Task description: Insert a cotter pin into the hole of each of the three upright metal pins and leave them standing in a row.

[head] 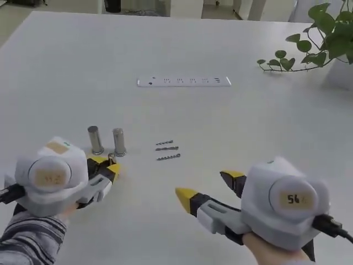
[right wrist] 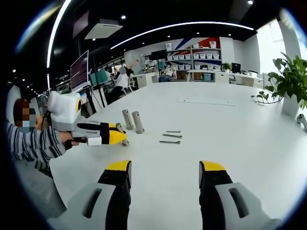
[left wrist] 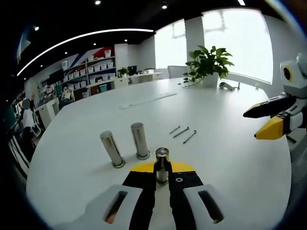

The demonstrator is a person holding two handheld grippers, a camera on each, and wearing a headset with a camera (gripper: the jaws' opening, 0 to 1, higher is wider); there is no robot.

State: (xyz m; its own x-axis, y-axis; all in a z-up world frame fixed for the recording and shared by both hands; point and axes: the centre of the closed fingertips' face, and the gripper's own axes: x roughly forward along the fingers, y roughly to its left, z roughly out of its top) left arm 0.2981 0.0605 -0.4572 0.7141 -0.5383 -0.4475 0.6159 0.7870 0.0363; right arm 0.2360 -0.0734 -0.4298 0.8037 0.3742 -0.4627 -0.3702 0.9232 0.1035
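Left gripper (left wrist: pixel 162 173) pinches one metal pin (left wrist: pixel 162 158) — apparently upright. Right gripper (right wrist: pixel 165 168) spread wide — three cotter pins (head: pixel 167 149) lie loose nearby.

R sticker: round tan sticker (head: pixel 298 200) on back of right tool (head: pixel 209 185), reads "56"; a faint mark follows, illegible.
L sticker: round tan disc (head: pixel 51 178) on back of left tool (head: pixel 108 165), dark digits, too blurred to read.
L top tag: small tan/green tag (head: pixel 58 147), txt unreadable.
Power strip (head: pixel 183 81): markings too small to read.
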